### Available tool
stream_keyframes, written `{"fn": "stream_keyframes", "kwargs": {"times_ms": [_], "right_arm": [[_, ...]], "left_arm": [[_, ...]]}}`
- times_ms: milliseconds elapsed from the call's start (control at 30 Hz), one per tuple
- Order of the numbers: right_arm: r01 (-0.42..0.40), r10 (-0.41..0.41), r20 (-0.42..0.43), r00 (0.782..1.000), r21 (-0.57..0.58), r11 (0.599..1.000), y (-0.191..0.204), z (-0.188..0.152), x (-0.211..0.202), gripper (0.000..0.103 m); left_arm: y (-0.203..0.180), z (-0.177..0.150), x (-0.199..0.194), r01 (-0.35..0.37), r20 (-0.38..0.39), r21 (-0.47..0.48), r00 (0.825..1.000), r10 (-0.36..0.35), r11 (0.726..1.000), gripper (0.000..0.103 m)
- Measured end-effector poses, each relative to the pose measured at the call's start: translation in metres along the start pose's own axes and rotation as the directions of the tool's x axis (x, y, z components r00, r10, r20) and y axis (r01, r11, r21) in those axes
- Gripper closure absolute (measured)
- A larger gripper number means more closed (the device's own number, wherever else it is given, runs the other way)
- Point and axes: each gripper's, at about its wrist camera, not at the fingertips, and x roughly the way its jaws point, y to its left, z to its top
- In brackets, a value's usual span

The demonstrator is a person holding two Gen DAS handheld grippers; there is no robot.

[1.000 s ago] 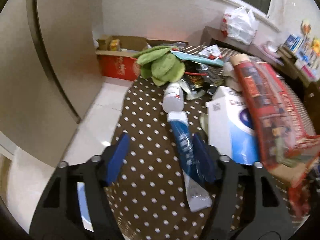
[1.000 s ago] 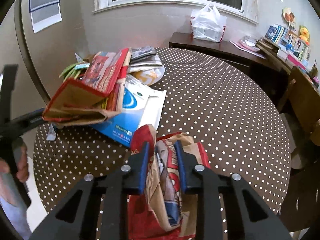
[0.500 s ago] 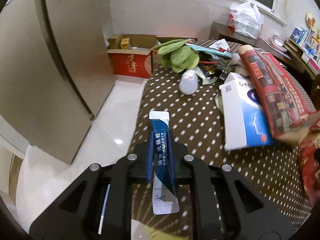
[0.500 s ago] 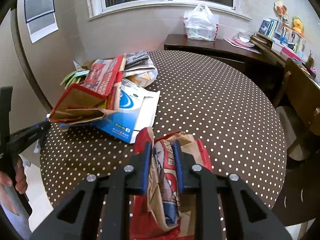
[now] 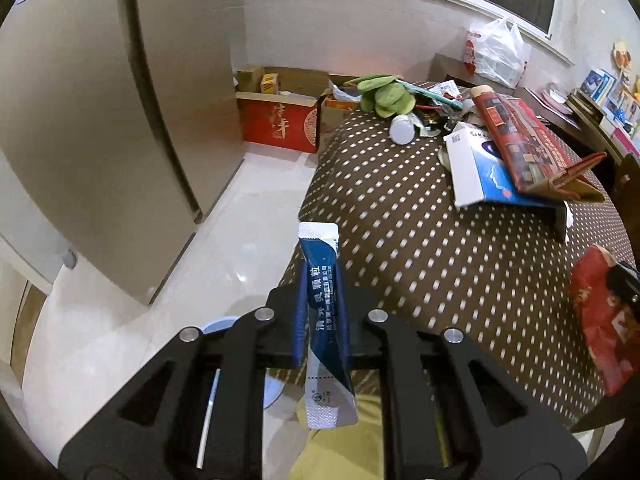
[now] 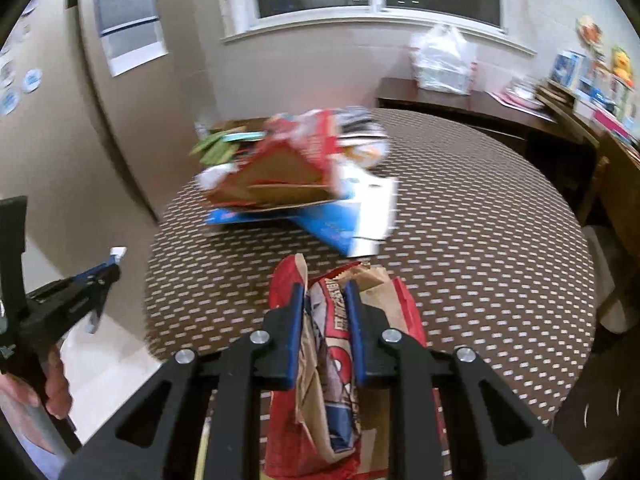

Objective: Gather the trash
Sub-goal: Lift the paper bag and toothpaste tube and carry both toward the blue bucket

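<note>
My left gripper (image 5: 322, 304) is shut on a blue and silver sachet (image 5: 324, 320), held off the near left edge of the round dotted table (image 5: 440, 248) above the floor. My right gripper (image 6: 325, 320) is shut on a crumpled red and brown paper bag (image 6: 336, 360) at the table's near edge. That bag (image 5: 596, 320) also shows at the right of the left wrist view. In the right wrist view the left gripper (image 6: 108, 270) appears at the far left with the sachet tip (image 6: 118, 253), held by a hand (image 6: 52, 384).
A pile of trash lies at the table's far side: a red carton (image 5: 520, 136), a blue and white box (image 5: 476, 172), a white bottle (image 5: 402, 128), green cloths (image 5: 386, 94). Cardboard boxes (image 5: 280, 120) stand on the floor. A dark sideboard (image 6: 460, 100) carries a plastic bag (image 6: 442, 60).
My left gripper closed on the sachet, lifted it and drew back off the table's edge toward the left. My right gripper, still gripping the bag, pulled back toward the near edge.
</note>
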Motion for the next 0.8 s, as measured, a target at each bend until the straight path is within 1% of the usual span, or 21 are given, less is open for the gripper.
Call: {"fn": "stream_keyframes", "kwargs": {"times_ms": [167, 300, 433, 500, 633, 700, 800], "right_arm": [[-0.091, 0.09, -0.007, 0.996, -0.076, 0.993, 0.045, -0.001, -0.003, 0.083], [-0.166, 0.165, -0.022, 0.986, -0.159, 0.973, 0.088, -0.001, -0.003, 0.083], [-0.246, 0.242, -0.048, 0.969, -0.225, 0.943, 0.128, 0.0, 0.001, 0.083], [-0.277, 0.269, -0.066, 0.961, -0.254, 0.927, 0.15, 0.001, 0.006, 0.083], [-0.328, 0.308, -0.113, 0.945, -0.281, 0.902, 0.18, 0.002, 0.017, 0.083], [-0.33, 0.305, -0.127, 0.944, -0.293, 0.897, 0.192, 0.003, 0.024, 0.083], [-0.34, 0.307, -0.154, 0.939, -0.292, 0.894, 0.205, 0.002, 0.034, 0.083]], "left_arm": [[0.027, -0.018, -0.015, -0.027, -0.007, -0.039, 1.0, 0.027, 0.999, 0.089], [0.052, -0.031, -0.02, -0.051, -0.026, -0.085, 0.998, 0.049, 0.995, 0.089], [0.079, -0.039, -0.021, -0.095, -0.059, -0.125, 0.994, 0.089, 0.988, 0.089], [0.09, -0.043, -0.021, -0.117, -0.069, -0.137, 0.992, 0.109, 0.984, 0.089], [0.11, -0.046, -0.015, -0.149, -0.091, -0.149, 0.986, 0.137, 0.978, 0.087], [0.12, -0.047, -0.009, -0.154, -0.113, -0.16, 0.984, 0.137, 0.975, 0.084], [0.136, -0.05, -0.001, -0.176, -0.143, -0.187, 0.978, 0.15, 0.966, 0.069]]}}
